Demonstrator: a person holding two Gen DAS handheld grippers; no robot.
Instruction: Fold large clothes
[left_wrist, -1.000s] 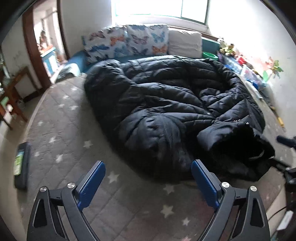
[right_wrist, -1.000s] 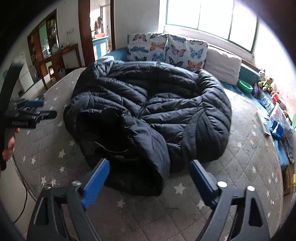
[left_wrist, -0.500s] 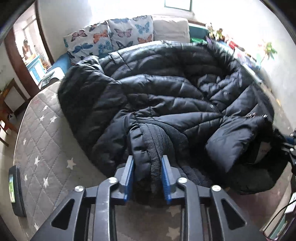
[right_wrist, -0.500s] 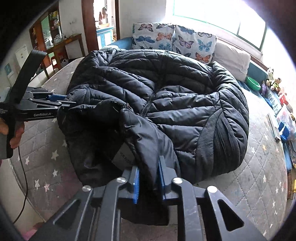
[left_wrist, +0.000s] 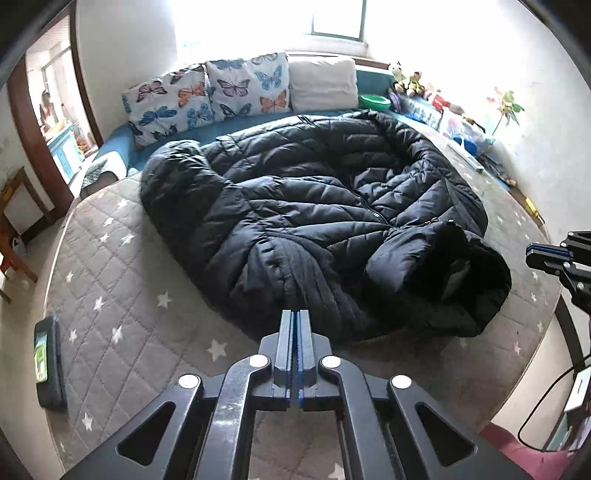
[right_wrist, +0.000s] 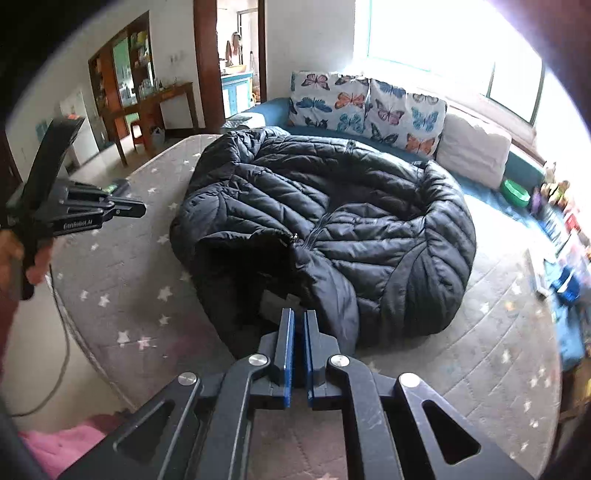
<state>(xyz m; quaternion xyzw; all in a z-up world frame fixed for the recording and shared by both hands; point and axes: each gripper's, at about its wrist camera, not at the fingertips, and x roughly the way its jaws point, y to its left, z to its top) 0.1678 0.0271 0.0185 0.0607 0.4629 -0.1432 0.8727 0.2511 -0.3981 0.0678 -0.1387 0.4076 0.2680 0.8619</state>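
A large black puffer coat (left_wrist: 314, 218) lies spread on a grey star-patterned mattress (left_wrist: 122, 295), hood end toward me; it also shows in the right wrist view (right_wrist: 332, 229). My left gripper (left_wrist: 296, 317) is shut with its blue pads pressed together, just short of the coat's near edge, nothing between them. My right gripper (right_wrist: 299, 321) is shut at the coat's near edge by the hood opening; I cannot tell whether any fabric is pinched. Each gripper shows in the other's view: the right (left_wrist: 546, 254), the left (right_wrist: 122, 210).
Butterfly pillows (left_wrist: 207, 96) and a white pillow (left_wrist: 325, 85) line the far side under a window. Toys and boxes (left_wrist: 436, 103) sit along the right wall. A dark phone-like device (left_wrist: 48, 365) lies near the mattress's left edge. A cable (right_wrist: 62, 354) hangs off the front edge.
Both grippers closed on the coat's near edge half a second ago, then pulled back toward me. The left pads now meet with no fabric between them. The coat lies flatter.
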